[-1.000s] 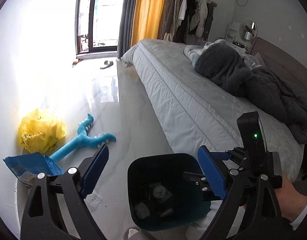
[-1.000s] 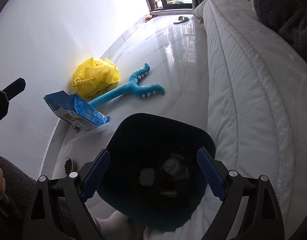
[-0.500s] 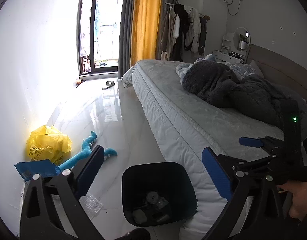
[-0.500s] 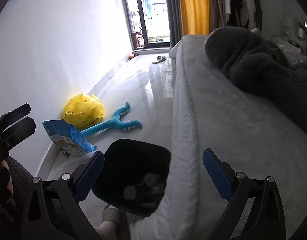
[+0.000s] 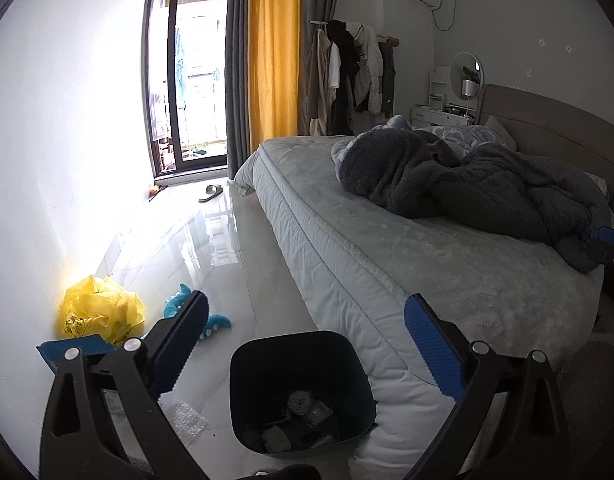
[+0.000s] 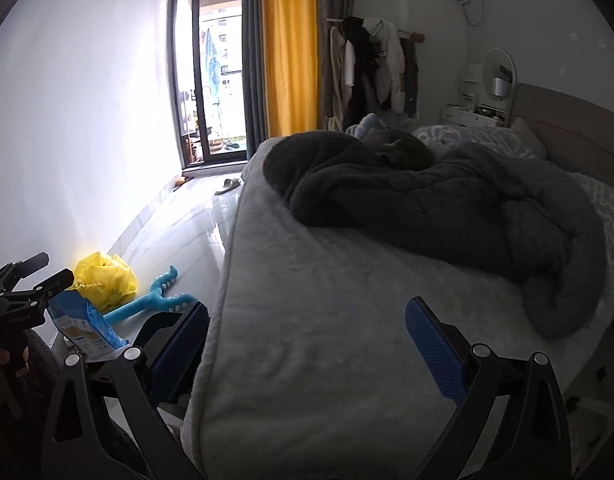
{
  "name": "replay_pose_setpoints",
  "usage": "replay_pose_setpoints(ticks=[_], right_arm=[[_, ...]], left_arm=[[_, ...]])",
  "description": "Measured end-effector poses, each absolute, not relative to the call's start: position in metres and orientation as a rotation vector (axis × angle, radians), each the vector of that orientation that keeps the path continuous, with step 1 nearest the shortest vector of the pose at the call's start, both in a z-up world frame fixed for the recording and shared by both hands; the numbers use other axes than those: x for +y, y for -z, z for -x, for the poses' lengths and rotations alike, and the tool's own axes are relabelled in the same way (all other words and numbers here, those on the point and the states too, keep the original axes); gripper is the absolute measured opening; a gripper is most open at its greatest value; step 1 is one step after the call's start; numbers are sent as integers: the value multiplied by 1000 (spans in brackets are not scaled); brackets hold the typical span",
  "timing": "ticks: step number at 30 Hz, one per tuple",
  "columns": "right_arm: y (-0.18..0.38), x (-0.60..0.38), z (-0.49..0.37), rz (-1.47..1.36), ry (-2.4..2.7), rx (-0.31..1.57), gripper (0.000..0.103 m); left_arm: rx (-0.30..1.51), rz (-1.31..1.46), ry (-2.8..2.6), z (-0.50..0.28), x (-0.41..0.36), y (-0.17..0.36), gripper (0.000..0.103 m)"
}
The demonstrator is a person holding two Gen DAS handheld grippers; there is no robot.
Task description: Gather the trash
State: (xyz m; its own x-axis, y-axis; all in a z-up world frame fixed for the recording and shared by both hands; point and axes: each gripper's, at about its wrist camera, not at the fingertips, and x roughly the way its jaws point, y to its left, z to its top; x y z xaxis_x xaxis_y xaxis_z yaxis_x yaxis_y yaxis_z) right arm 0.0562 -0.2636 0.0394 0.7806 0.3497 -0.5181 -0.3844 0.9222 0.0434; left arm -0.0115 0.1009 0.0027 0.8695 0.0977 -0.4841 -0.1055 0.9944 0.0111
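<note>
A dark bin (image 5: 303,392) with several bits of trash inside stands on the floor against the bed, below my open, empty left gripper (image 5: 307,344). A crumpled yellow bag (image 5: 101,312) and a blue snack bag (image 5: 73,350) lie by the wall, with clear bubble wrap (image 5: 183,416) near the bin. My right gripper (image 6: 307,344) is open and empty above the bed's edge. The yellow bag (image 6: 107,280) and blue snack bag (image 6: 83,324) also show at its left. The bin is hidden there.
A blue plush toy (image 6: 155,300) lies on the glossy floor. The large bed (image 5: 387,248) with a dark blanket (image 5: 467,184) fills the right. A slipper (image 5: 211,193) lies near the balcony door. White wall on the left.
Both grippers have risen and tilted up away from the bin. The right one has moved over the bed, and the bin has left its view.
</note>
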Motion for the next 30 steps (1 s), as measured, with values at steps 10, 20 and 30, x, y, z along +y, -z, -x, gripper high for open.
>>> replay_pose_setpoints(ticks=[10,20,30], right_arm=[[-27,-300,-29,-33,-410,540,100],[-27,-302,-23,-60,-463,519,100],[-25,-306,-23,-76,-460,522,100]], left_arm=[[527,-11,-89,19,77,8,100],[548,-5,-117,22,78,15,100],[539,5,-98,23,77,13,100]])
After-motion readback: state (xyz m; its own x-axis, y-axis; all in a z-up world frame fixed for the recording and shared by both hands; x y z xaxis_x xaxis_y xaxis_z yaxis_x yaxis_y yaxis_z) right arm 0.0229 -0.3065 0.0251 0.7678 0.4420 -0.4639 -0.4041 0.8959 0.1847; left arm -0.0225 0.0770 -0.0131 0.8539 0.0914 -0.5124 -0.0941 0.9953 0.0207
